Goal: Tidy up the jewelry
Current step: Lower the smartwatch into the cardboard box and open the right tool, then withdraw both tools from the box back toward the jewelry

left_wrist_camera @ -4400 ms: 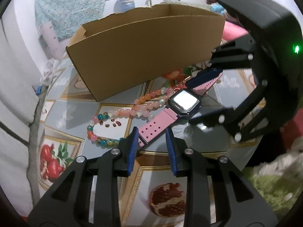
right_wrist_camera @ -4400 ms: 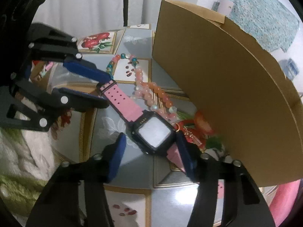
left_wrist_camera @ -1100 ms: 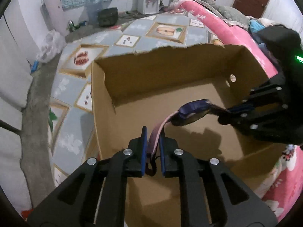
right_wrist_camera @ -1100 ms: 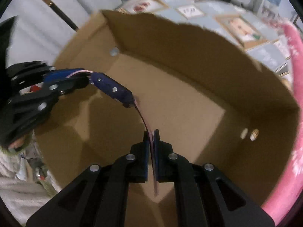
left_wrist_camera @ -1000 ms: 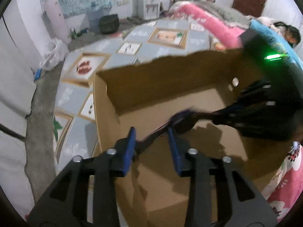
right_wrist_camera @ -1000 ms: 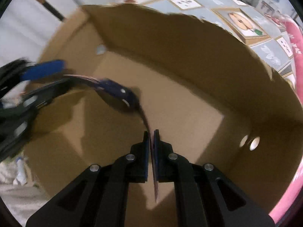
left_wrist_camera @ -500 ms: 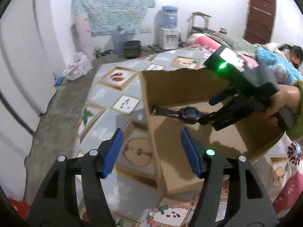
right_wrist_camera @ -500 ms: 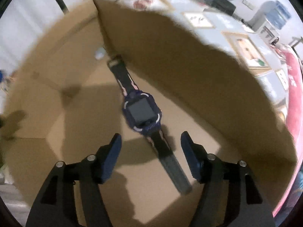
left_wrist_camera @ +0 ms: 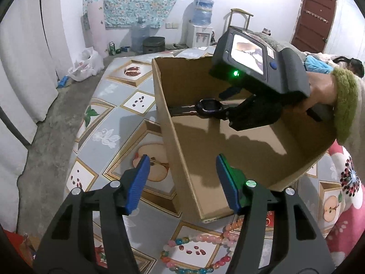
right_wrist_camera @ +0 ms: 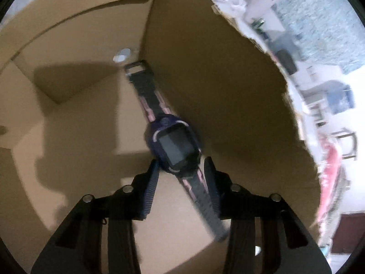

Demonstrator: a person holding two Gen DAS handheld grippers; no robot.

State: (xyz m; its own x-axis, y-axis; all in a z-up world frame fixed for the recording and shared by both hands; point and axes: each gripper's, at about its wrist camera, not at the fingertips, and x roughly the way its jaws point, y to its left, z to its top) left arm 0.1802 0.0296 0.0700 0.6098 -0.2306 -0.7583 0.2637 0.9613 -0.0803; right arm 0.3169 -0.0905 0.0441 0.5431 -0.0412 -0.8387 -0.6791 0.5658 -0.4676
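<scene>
A water dispenser (left_wrist_camera: 199,33) is standing far ahead of the left tool, a door (left_wrist_camera: 313,19) is showing at its right, and a plastic bag (left_wrist_camera: 85,65) is lying at its left.

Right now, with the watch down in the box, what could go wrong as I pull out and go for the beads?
1. The right claw stands open over the watch, its strap between the fingers; its jaws have just been closing, and lifting could drag the watch.
2. The left claw straddles the cardboard box wall and might clip it.
3. The bead necklace lies against the box, leaving little room.
</scene>
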